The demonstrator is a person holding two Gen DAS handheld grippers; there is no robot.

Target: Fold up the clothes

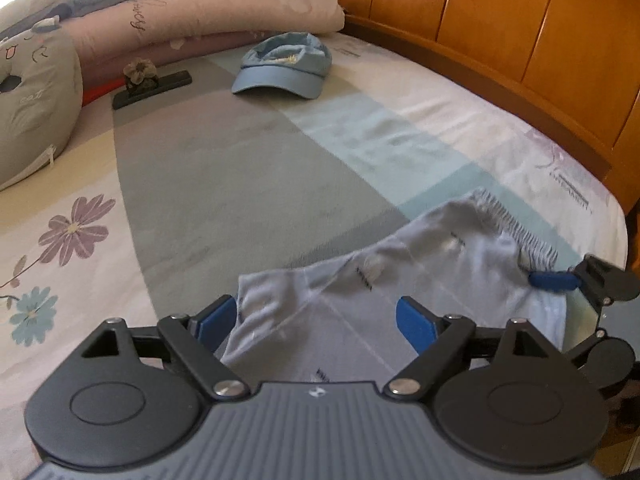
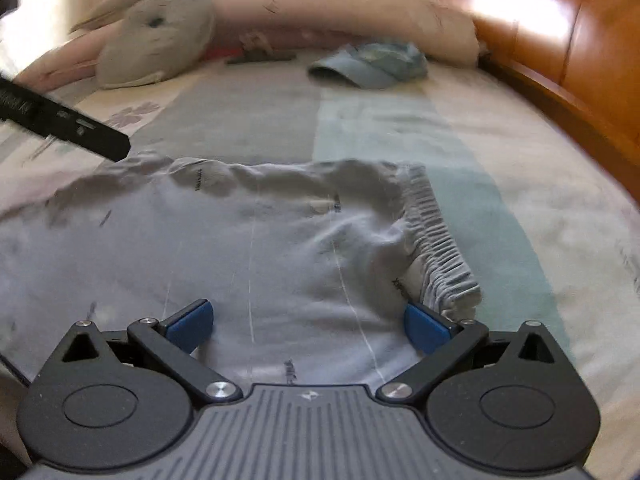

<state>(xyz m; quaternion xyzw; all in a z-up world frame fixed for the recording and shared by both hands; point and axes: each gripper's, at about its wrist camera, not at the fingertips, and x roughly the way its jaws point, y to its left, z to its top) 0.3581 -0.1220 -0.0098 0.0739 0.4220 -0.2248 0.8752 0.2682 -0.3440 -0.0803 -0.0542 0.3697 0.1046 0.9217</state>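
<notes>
shorts (image 2: pixel 248 248): near edge hidden under gripper body
print on shorts: too blurred to read
cap (image 2: pixel 370 65): blurred, logo unreadable

Pale grey shorts (image 2: pixel 248 248), gathered elastic waistband, lying rumpled on bedsheet (image 2: pixel 400 128)

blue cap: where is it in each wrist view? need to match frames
Left wrist: blue cap upper centre, on the bedsheet below the pink pillow, brim toward the camera.
Right wrist: blue cap upper centre-right, blurred, brim pointing left.
Shared landmark: the wooden headboard, right of the cap in both.
</notes>
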